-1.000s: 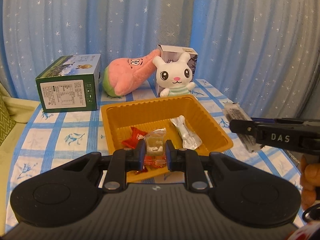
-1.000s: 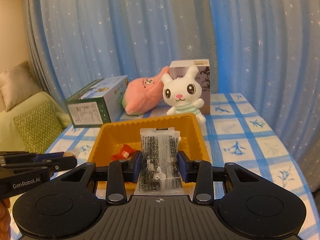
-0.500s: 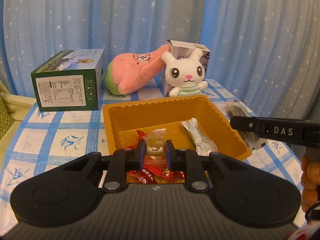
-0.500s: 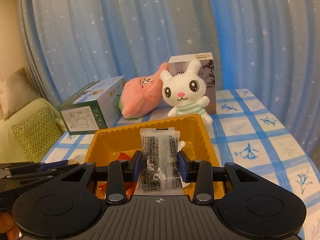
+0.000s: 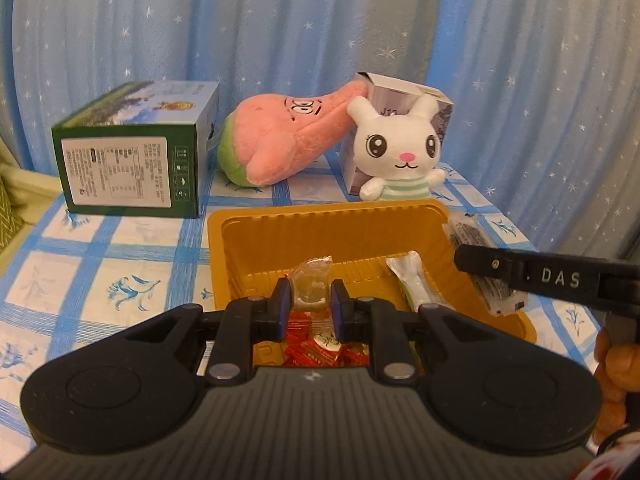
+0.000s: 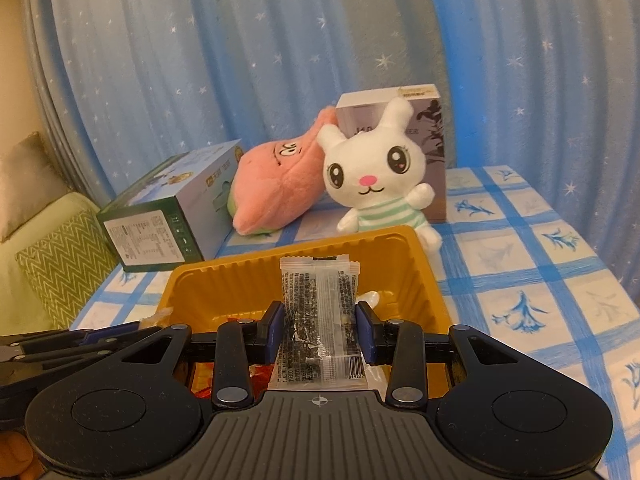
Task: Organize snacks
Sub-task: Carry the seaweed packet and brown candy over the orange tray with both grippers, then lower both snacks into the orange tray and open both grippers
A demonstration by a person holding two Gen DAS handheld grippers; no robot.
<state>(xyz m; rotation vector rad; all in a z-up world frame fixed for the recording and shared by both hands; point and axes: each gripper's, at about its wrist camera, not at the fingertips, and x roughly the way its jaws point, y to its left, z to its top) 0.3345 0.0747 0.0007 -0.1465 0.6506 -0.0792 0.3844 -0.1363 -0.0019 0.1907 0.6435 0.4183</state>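
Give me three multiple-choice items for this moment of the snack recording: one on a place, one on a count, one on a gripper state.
1. Where does the green box stand?
A. inside the tray
B. on the checked cloth, left of the pink plush
C. on top of the rabbit plush

2. How many plush toys sit behind the orange tray?
A. one
B. two
C. four

3. What is the right hand-held gripper doing?
A. gripping a clear packet with black print
B. standing open with nothing in it
C. gripping the rabbit plush

Answers: 1 B, the box rests on the cloth beside the pink plush. 2 B, only the pink plush and the white rabbit plush are there. 3 A, the pads press both edges of the printed packet above the tray.
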